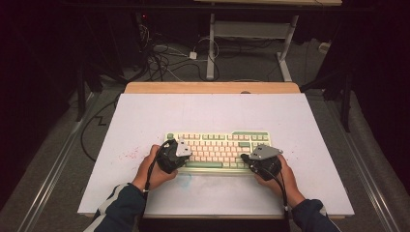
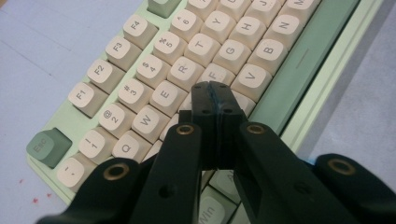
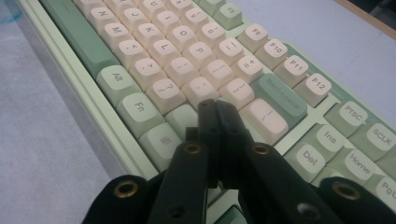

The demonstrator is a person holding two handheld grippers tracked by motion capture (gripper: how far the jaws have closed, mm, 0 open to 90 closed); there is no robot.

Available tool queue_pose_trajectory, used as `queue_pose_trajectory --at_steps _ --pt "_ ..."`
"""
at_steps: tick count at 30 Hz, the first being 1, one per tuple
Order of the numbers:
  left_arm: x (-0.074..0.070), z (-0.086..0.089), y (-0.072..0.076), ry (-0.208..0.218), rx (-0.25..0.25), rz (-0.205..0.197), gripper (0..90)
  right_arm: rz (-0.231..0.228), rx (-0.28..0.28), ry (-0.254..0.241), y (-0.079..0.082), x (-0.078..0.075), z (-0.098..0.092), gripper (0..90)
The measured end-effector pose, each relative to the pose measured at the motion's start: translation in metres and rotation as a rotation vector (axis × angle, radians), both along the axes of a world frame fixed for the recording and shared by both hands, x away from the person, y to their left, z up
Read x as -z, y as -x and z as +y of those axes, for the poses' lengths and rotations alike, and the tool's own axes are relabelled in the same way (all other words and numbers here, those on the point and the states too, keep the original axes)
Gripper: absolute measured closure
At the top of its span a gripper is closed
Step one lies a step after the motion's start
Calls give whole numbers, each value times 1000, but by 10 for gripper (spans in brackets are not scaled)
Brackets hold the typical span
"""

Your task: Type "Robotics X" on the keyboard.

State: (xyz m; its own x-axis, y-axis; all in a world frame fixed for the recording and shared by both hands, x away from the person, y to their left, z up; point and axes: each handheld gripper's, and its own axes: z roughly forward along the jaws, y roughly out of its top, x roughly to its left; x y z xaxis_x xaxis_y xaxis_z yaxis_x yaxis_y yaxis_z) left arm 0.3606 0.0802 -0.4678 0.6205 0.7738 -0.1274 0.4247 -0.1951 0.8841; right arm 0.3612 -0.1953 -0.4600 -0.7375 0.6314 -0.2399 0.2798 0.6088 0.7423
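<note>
**Grippers closed over one keyboard**

Two grippers sit over a single keyboard (image 1: 217, 147), one in each hand. In the high view the left gripper (image 1: 180, 153) is at the keyboard's left end and the right gripper (image 1: 247, 158) at its right end. Both have their jaws pressed together with nothing between them. The left gripper's tips (image 2: 215, 91) hover over the letter keys beside the V; the right gripper's tips (image 3: 216, 108) hover near the Backspace key (image 3: 279, 99). The keyboard lies on one white table (image 1: 145, 116), near its front edge.
</note>
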Motion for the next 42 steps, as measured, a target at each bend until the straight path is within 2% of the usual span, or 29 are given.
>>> queue_pose_trajectory --at_steps 10,14,15,17,27,32,35,37,42 --pt "-3 1 3 2 4 -18 865 0 1 1 0 0 0 900" --pt "3 0 3 -15 3 -6 865 -2 1 2 0 0 0 900" --pt "5 -1 2 -11 0 -14 867 -2 1 2 0 0 0 900" --pt "4 -1 2 -12 -2 -12 867 -2 3 2 0 0 1 900" --pt "-8 4 5 15 -7 -52 853 0 3 6 0 -1 1 900" --pt "-12 8 8 33 -9 -85 803 -16 11 13 2 -3 1 900" --pt "-13 11 9 41 -20 -109 763 -21 13 -33 3 -12 -5 900" --pt "-13 12 8 44 -40 -127 723 -32 16 -44 4 -16 -7 900" --pt "-14 13 8 51 -49 -143 678 -36 9 -45 6 -18 -7 900"
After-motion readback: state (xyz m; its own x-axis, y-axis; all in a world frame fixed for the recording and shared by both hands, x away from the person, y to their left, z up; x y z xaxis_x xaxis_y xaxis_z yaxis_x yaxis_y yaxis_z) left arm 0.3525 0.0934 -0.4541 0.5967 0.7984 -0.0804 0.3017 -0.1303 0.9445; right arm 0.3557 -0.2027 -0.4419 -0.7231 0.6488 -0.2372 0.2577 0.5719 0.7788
